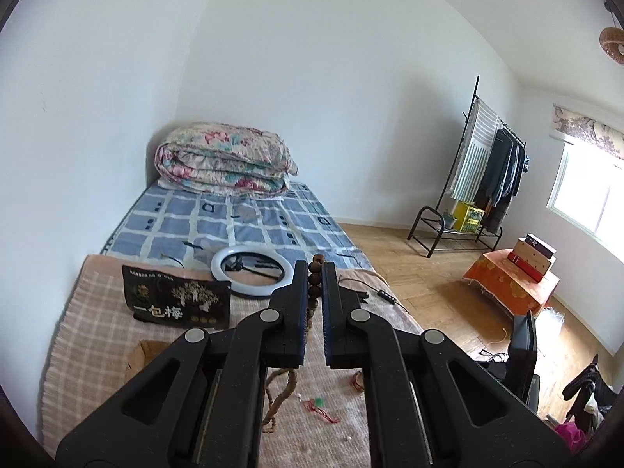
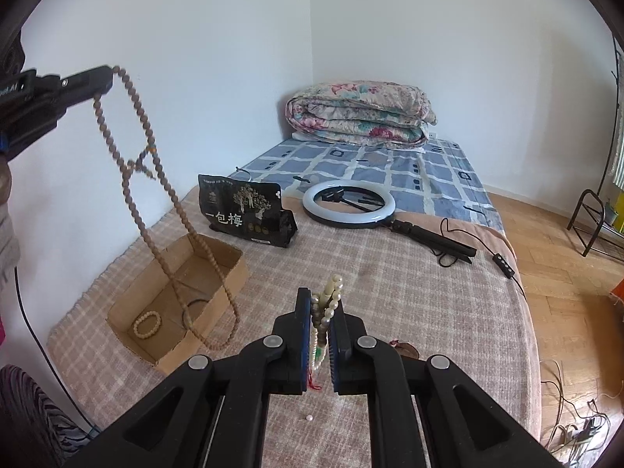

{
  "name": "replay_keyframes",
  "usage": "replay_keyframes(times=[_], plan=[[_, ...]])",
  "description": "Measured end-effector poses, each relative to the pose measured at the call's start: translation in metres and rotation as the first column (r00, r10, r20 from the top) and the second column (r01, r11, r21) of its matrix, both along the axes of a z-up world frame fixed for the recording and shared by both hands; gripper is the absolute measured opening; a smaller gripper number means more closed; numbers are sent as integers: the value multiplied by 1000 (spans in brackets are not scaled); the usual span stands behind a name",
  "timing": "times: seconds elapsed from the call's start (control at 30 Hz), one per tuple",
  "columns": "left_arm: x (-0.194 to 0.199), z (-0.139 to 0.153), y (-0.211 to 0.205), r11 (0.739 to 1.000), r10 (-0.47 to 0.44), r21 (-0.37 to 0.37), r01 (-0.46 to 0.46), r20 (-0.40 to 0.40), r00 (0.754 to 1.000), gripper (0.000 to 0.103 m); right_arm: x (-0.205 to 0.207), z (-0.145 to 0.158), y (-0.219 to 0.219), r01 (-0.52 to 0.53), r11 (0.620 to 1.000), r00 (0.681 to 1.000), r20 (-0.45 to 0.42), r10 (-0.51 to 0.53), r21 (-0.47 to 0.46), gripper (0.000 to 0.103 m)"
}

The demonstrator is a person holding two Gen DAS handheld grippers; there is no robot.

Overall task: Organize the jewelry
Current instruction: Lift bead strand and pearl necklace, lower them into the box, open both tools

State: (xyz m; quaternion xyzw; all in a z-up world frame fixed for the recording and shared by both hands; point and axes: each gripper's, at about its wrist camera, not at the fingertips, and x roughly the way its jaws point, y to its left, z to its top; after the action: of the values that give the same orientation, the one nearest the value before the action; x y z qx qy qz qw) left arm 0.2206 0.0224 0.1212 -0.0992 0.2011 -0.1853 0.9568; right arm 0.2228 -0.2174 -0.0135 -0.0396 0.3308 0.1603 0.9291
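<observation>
Long strand of brown wooden prayer beads [image 2: 163, 210]: hangs from the left tongs [image 2: 103, 80], clenched on its top end, held high above the open brown cardboard box [image 2: 230, 269]. The strand drapes down in a double loop; its lowest bend hangs at the box's near wall, and I cannot tell whether it is inside or just in front of the rim. In the left wrist view the dark beads [image 1: 316, 277] show pinched between the jaws.

Right tongs [image 2: 320, 312]: clenched on a bunch of white pearl beads with a pale carved pendant and a red-green cord [image 2: 329, 304], held over the bed, to the right of the box.

Box contents: one cream bead bracelet [image 2: 147, 323] and a thin dark ring [image 2: 199, 308] on the floor of the box.

Step in hand, as judged: lowering the long strand into the box. To do it well, centre the left tongs over the box opening, descend slowly so the loop coils onto the box floor without catching the wall, and release only once most of the weight rests inside. Risk: swing carries the tail outside.

Surface: beige checked blanket [image 2: 390, 292] on the bed; one loose white bead [image 2: 308, 416] lies in front of the box, to its right. Behind the box stands a black printed snack bag [image 2: 243, 210]; right of that, a white ring light with black handle [image 2: 349, 204]. Farther back, blue checked sheet [image 2: 390, 167] and folded floral quilt [image 2: 360, 115]. Room: white walls, wooden floor [image 2: 565, 273], black clothes rack [image 1: 483, 179].
</observation>
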Motion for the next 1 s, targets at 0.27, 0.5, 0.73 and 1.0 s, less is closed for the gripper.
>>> replay_keyframes(times=[0.27, 0.5, 0.73, 1.0], plan=[[22, 15, 41, 997, 75, 13, -75, 8, 997, 4, -6, 8, 21, -54, 998, 999, 5, 54, 29, 6], [46, -8, 78, 988, 148, 49, -146, -35, 988, 4, -6, 4, 57, -124, 991, 992, -17, 124, 48, 6], [73, -46, 109, 976, 211, 79, -204, -101, 972, 4, 0, -5, 108, -203, 978, 978, -41, 205, 55, 6], [104, -87, 124, 973, 220, 104, -204, -184, 958, 4, 6, -34, 158, -286, 957, 951, -104, 290, 50, 5]])
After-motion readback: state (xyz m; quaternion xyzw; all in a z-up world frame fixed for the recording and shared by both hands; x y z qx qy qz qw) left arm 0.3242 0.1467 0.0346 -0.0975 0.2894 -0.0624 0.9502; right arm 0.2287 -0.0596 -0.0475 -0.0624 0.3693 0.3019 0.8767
